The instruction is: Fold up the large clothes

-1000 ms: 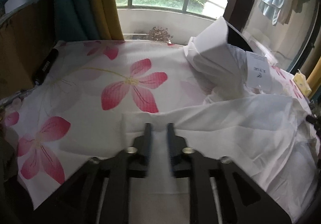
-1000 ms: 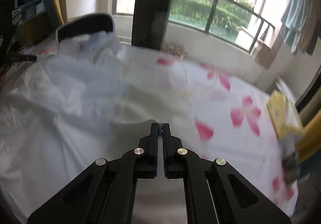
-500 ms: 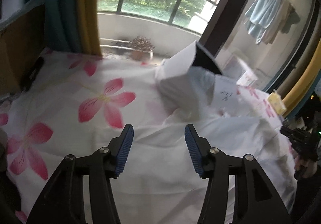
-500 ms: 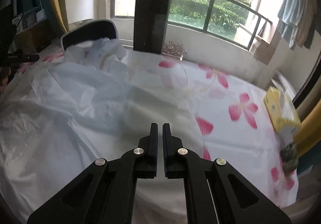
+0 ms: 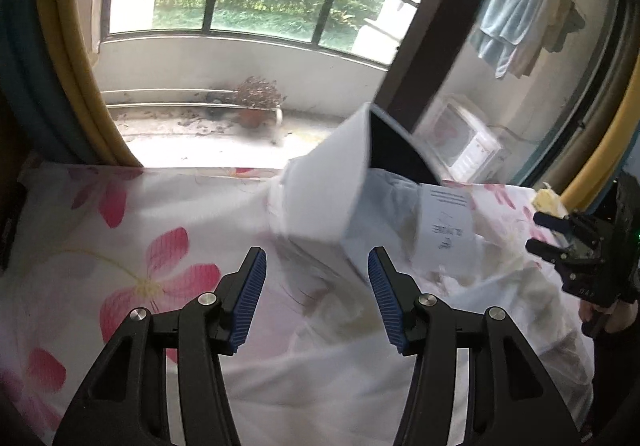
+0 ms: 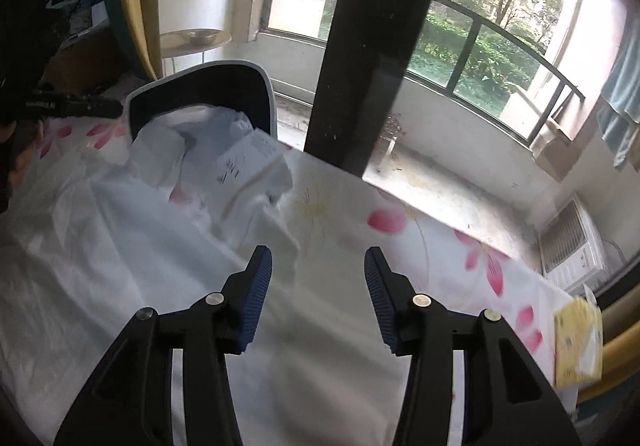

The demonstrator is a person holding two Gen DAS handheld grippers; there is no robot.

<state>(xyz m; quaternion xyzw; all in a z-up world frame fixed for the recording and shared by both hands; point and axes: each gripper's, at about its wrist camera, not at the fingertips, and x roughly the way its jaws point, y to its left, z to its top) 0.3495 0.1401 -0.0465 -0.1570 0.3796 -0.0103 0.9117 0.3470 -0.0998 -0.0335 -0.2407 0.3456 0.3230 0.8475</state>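
A: Where's the white garment (image 5: 360,374) now?

B: Spread over the bed (image 5: 120,230), on the flowered sheet. In the left wrist view it fills the frame from six o'clock round to three; its hood (image 5: 332,186) stands up near one o'clock with a paper tag (image 5: 444,234) beside it.

A: And the grippers?

B: The left gripper (image 5: 316,298) is released, jaws apart, nothing between them. The right gripper (image 6: 318,298) is letting go: its jaws are opening, and no cloth is pinched between them.

A: What could go wrong?

B: I'd judge the fabric slippery and light. With neither gripper holding it, the fold may slump or spring open. The stiff hood could tip over the laid panel.

A: Anything else?

B: The yellow box (image 6: 578,342), at four o'clock in the right wrist view, sits near the bed's edge; a wide sweep might knock it off.
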